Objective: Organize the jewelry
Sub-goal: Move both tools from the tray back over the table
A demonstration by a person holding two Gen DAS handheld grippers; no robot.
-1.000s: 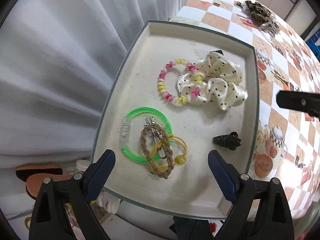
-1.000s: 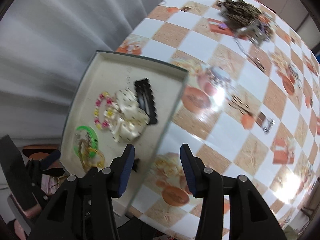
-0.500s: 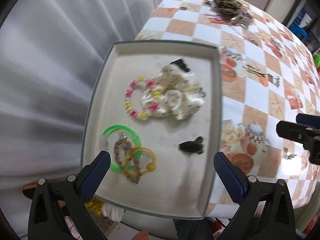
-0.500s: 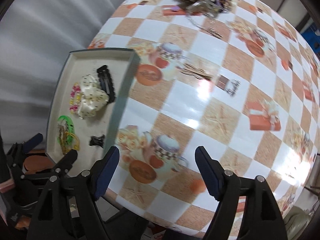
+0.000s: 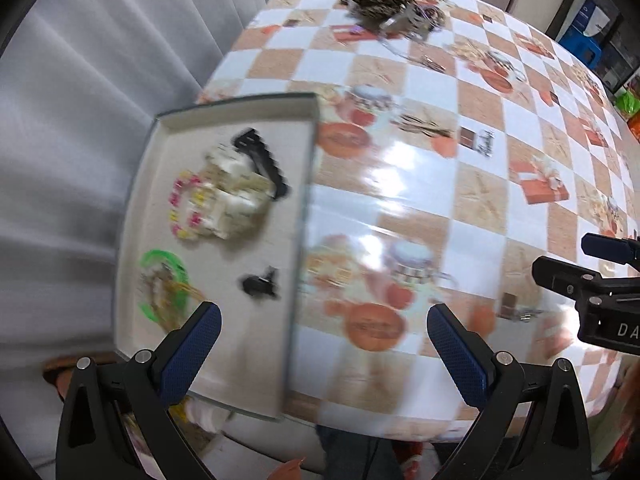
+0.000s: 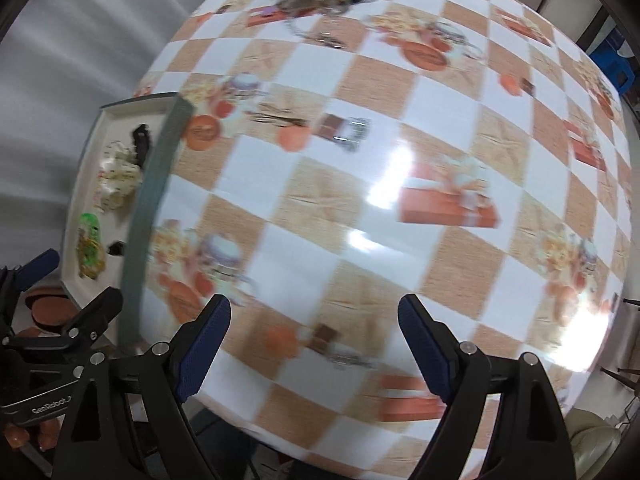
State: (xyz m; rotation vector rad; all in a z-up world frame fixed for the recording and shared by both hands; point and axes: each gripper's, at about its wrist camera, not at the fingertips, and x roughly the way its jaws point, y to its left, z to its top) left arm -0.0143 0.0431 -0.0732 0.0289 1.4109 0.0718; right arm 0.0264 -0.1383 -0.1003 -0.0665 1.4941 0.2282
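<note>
A shallow grey tray (image 5: 308,184) sits at the table's left edge. It holds a cream dotted scrunchie (image 5: 236,188), a pink and yellow bead bracelet (image 5: 182,208), a green bangle (image 5: 160,280), a long black hair clip (image 5: 262,164) and a small black claw clip (image 5: 260,282). My left gripper (image 5: 322,332) hangs open over the tray's right rim, nothing between its fingers. My right gripper (image 6: 314,316) is over the checkered cloth to the right of the tray (image 6: 156,184). Its jaws are opening and hold nothing. A tangled jewelry pile (image 5: 384,0) lies at the far side.
Small metal clips lie loose on the cloth (image 6: 352,132) (image 6: 348,356). A grey curtain (image 5: 80,120) hangs left of the table. Sandals (image 6: 48,308) lie on the floor below the tray. The table's near edge runs just under both grippers.
Both grippers have swept right, away from the tray and out over the cloth. The right jaws have spread much wider; the left stayed wide.
</note>
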